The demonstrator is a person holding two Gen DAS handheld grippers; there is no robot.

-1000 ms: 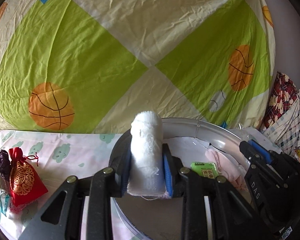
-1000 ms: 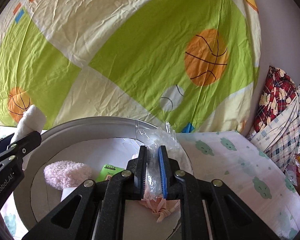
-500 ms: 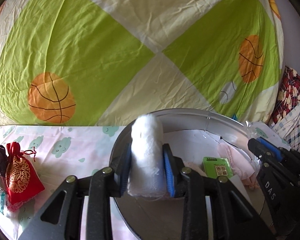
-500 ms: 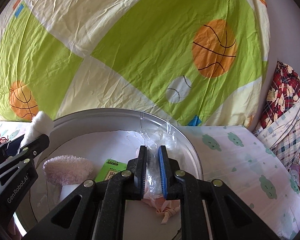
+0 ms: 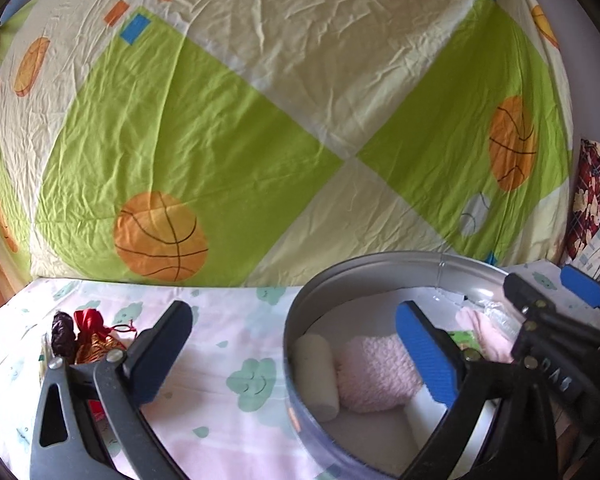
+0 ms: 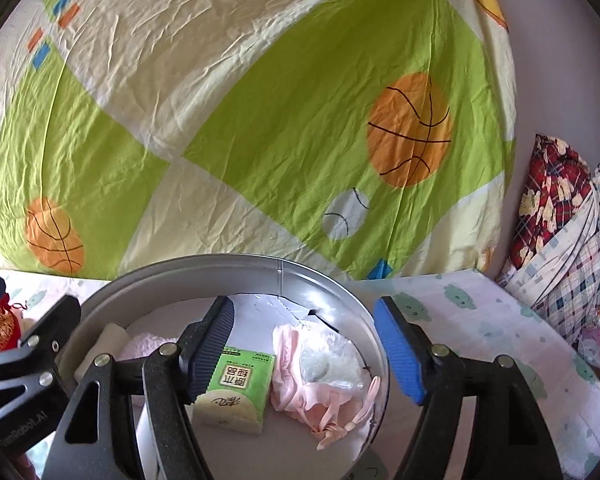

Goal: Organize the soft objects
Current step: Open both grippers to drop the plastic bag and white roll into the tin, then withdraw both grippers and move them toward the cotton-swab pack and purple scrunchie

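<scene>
A round metal tin [image 5: 364, 268] stands on the cloud-print sheet. In it lie a white rolled towel [image 5: 316, 376], a fluffy pink cloth [image 5: 376, 372], a green tissue pack [image 6: 240, 384] and a pink garment in a clear plastic bag [image 6: 320, 368]. My left gripper [image 5: 296, 356] is over the tin's left edge, jaws opening wide and touching nothing, with the towel lying loose below. My right gripper [image 6: 304, 354] hangs over the tin [image 6: 220, 264], jaws opening; the bagged garment lies loose below them. A red embroidered pouch [image 5: 94, 344] sits on the sheet at the left.
A dark pouch [image 5: 62, 332] lies beside the red one. A green and cream quilt with basketball prints [image 5: 260, 120] rises behind the tin. Plaid fabrics [image 6: 560, 220] are piled at the right. The sheet [image 6: 480, 320] stretches right of the tin.
Both grippers have opened. The white towel has dropped from the left jaws into the tin beside the pink cloth. The bagged garment has left the right jaws and lies in the tin.
</scene>
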